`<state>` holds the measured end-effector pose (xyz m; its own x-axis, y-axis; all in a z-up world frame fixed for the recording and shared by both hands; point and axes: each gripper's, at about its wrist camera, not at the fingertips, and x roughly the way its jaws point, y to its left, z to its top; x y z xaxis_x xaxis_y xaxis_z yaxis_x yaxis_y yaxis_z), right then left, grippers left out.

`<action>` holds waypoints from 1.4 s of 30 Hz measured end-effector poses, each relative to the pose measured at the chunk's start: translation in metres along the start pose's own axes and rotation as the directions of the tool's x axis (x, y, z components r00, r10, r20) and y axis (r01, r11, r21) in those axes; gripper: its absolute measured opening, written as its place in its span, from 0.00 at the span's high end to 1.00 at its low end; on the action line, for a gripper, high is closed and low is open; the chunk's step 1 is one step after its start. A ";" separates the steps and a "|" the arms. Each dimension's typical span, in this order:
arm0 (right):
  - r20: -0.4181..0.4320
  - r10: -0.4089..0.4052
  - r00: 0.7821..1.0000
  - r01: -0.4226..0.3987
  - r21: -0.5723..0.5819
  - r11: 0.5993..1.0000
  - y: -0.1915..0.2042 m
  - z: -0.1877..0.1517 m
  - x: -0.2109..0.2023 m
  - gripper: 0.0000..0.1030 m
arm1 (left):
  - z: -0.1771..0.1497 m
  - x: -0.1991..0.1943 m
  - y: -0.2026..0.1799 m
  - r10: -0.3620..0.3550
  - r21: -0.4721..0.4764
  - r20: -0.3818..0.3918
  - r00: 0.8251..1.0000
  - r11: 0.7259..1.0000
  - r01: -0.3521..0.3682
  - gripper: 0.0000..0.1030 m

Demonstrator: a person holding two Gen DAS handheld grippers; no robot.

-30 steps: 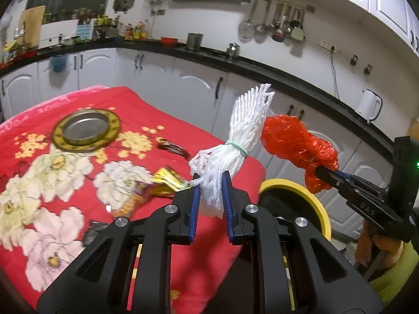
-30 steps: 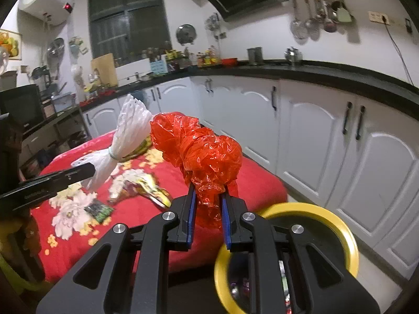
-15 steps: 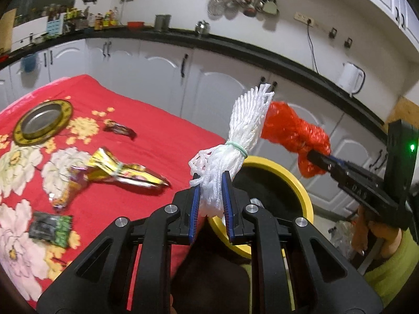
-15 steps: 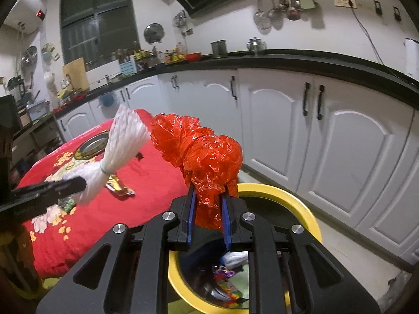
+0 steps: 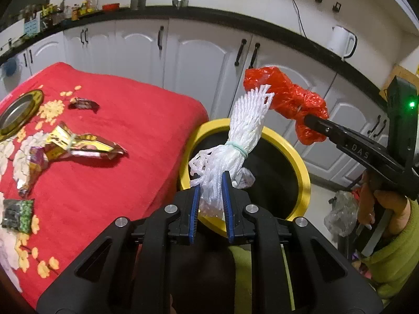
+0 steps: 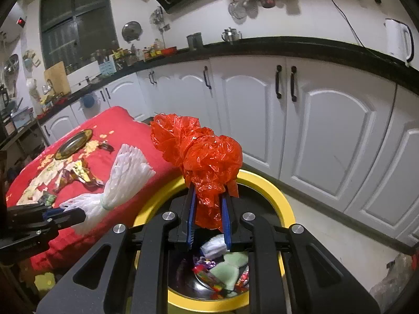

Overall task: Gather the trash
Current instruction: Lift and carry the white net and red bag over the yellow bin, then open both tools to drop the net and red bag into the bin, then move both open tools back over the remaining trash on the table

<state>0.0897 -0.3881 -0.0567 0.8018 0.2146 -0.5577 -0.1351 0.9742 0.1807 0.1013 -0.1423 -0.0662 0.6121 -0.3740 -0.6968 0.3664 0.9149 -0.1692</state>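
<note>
Kitchen, yellow-rimmed bin [image 6: 272, 191] beside red tabletop [image 5: 146, 120] — left gripper [image 5: 211, 196] clamps white foam net [image 5: 243, 128], right gripper [image 6: 208, 209] clamps red plastic bag [image 6: 204, 151], both over bin; only right wrist view shows trash inside.

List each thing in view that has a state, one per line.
left gripper: shut on the white foam net
white foam net: bundled with a band, held above the bin
right gripper: shut on the red plastic bag
red plastic bag: crumpled, held above the bin
yellow-rimmed bin: open, trash inside
gold snack wrapper: lying on the red cloth
cabinet doors: closed
</note>
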 end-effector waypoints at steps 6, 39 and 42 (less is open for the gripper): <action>-0.027 -0.030 0.999 0.031 0.015 0.999 -0.015 -0.013 0.005 0.84 | 0.000 0.018 -0.007 -0.007 0.012 -0.045 0.999 1.000 0.007 0.89; -0.050 0.005 0.999 -0.001 0.075 0.997 -0.023 -0.022 0.011 0.39 | 0.012 0.010 0.006 0.043 -0.038 0.037 0.998 0.998 -0.042 0.11; -0.037 0.012 0.999 -0.009 0.064 0.998 -0.018 -0.020 0.008 0.35 | 0.013 -0.001 0.008 0.074 -0.032 0.067 0.995 0.997 -0.072 0.11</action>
<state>0.0874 -0.4023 -0.0806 0.7781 0.2283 -0.5852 -0.1047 0.9657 0.2376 0.1123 -0.1369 -0.0577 0.6832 -0.3149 -0.6589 0.2991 0.9438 -0.1409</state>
